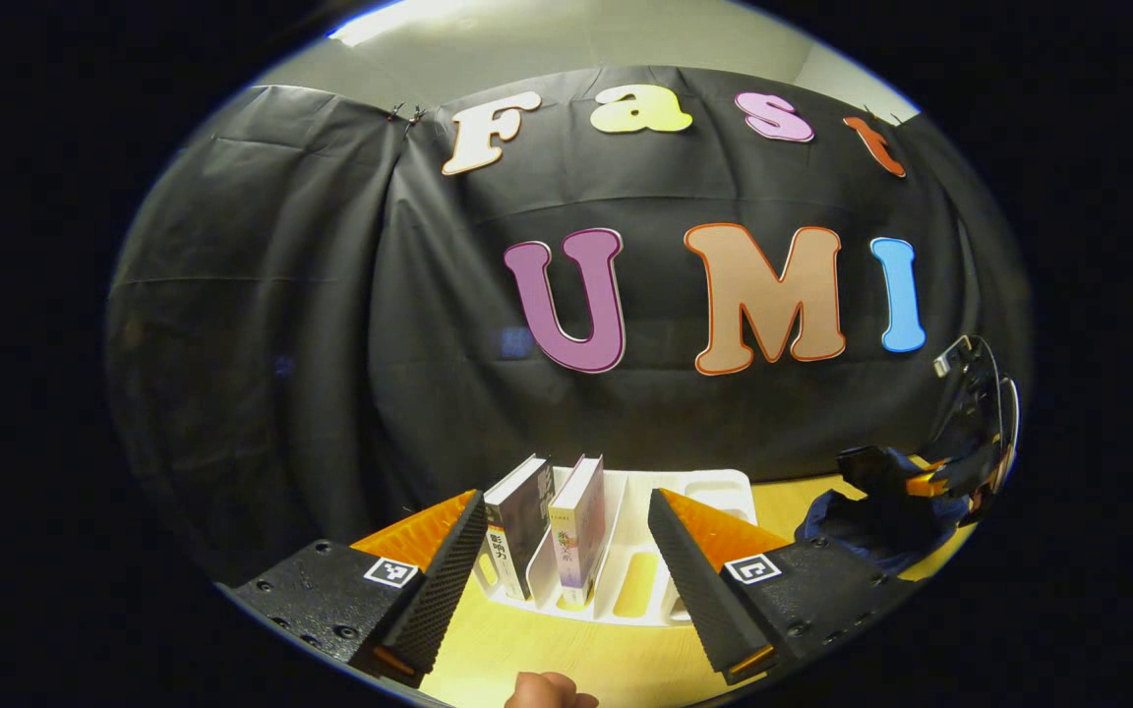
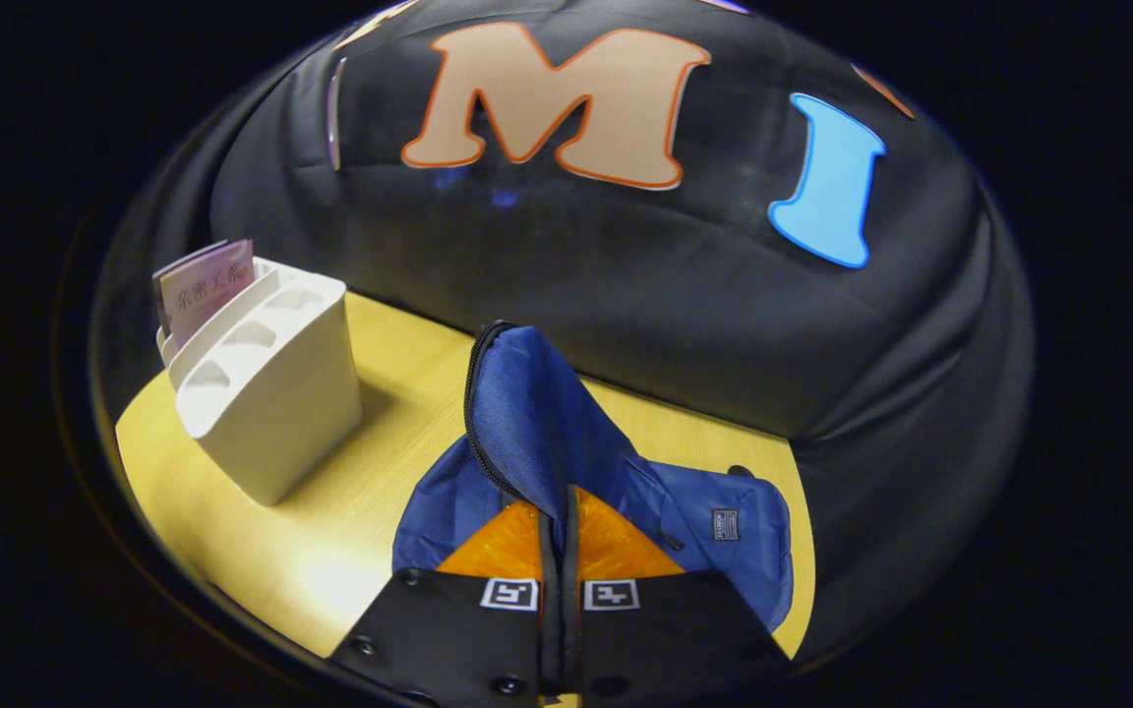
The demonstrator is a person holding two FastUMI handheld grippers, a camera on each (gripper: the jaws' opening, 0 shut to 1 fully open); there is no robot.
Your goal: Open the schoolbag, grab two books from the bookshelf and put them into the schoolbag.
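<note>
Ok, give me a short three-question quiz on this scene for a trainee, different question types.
1. True or false: the left gripper is shut on a book.
2. How many upright books stand in the white plastic bookshelf?
3. The right gripper pinches: A) the blue fabric schoolbag's flap, B) a book, C) the yellow wooden table.

Key: 1 false, it is open before the books. 2 two. 3 A.

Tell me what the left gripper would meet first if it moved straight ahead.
Probably the two books standing in the white rack. The left gripper is open and they sit between its fingers' lines, the rack's front edge lowest; depth is hard to judge.
</note>
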